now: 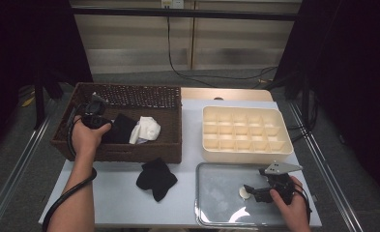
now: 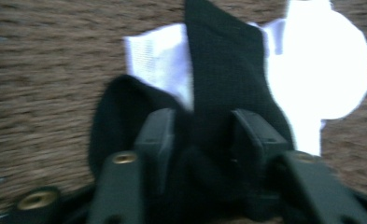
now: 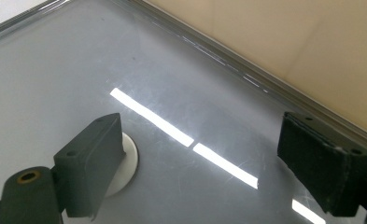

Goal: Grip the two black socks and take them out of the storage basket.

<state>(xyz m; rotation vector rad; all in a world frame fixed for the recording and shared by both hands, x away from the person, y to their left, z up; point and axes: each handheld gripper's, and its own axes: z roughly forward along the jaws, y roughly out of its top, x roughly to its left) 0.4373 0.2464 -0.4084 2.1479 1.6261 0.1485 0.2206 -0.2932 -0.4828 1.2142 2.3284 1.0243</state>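
Inside the brown wicker basket (image 1: 124,152), my left gripper (image 1: 100,121) is shut on a black sock (image 1: 122,128). In the left gripper view the black sock (image 2: 223,70) stands pinched between both jaws of the left gripper (image 2: 204,135), with a white sock (image 2: 321,70) behind it on the woven basket floor (image 2: 45,70). That white sock (image 1: 148,129) lies to the right of the black one. My right gripper (image 1: 249,189) hovers open low over the metal tray (image 1: 216,203). A small white disc (image 3: 127,161) lies on the tray (image 3: 78,60) beside one jaw of the right gripper (image 3: 197,135).
Another black sock (image 1: 156,179) lies crumpled on the table in front of the basket. A cream compartment box (image 1: 245,153) stands behind the metal tray, and its wall (image 3: 288,37) runs along the tray's rim. Dark curtains flank the table.
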